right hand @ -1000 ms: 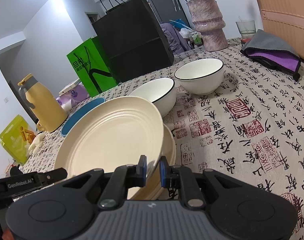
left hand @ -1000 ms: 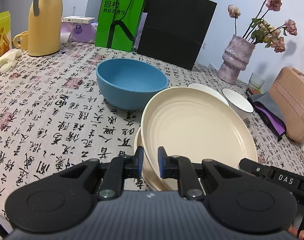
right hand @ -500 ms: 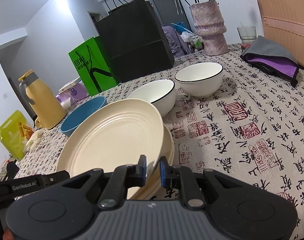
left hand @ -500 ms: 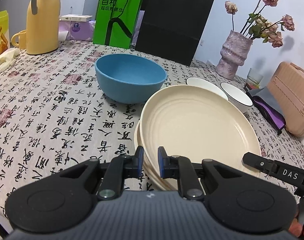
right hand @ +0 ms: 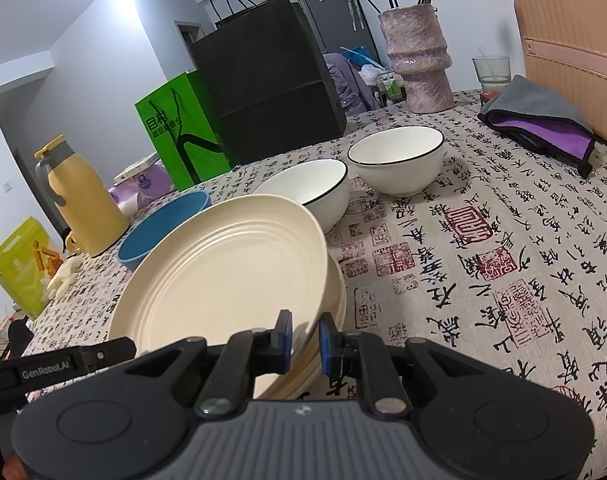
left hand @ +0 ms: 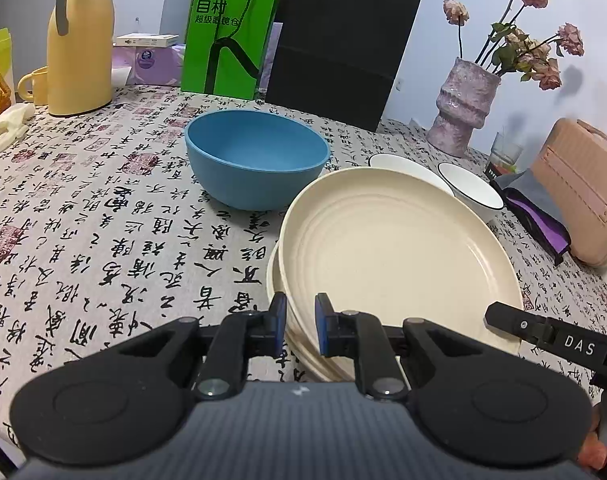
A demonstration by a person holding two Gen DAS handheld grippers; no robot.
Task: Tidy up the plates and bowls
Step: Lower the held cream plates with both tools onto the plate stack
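The cream plate [left hand: 399, 256] was pinched at its near rim by both the left gripper [left hand: 300, 330] and the right gripper [right hand: 305, 338], tilted over the plate stack [right hand: 337, 300] but not yet seated flat. Stacking was judged partly done. The blue bowl [left hand: 256, 158], at eleven o'clock, and two white bowls [right hand: 397, 160] [right hand: 309, 188], at one o'clock, were left unnested and empty on the tablecloth [left hand: 83, 220].
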